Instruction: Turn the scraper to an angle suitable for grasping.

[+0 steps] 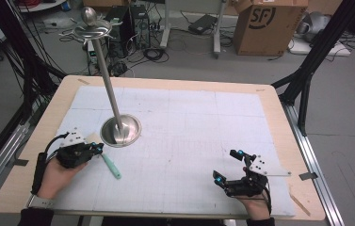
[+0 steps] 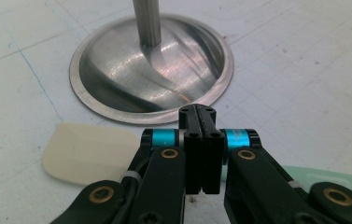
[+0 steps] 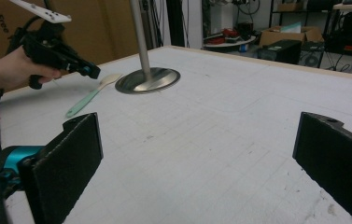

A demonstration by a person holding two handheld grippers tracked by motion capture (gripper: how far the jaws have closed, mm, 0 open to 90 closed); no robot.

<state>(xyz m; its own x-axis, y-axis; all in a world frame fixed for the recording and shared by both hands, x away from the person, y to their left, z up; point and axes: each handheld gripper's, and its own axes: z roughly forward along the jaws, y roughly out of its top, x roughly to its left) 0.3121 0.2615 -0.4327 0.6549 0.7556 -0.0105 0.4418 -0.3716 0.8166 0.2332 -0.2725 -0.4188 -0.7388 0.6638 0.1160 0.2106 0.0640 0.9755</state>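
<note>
A mint-handled spatula with a cream blade (image 1: 110, 165) lies beside the round steel stand base (image 1: 121, 130). The left gripper (image 1: 99, 149), jaws pressed together and apparently empty, hovers above it. The right gripper (image 1: 226, 166) gapes wide over bare white mat (image 1: 189, 122).

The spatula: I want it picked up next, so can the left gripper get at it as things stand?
Probably yes: the left gripper hovers just above the spatula, nothing between them, but its jaws are shut and must open first.
</note>
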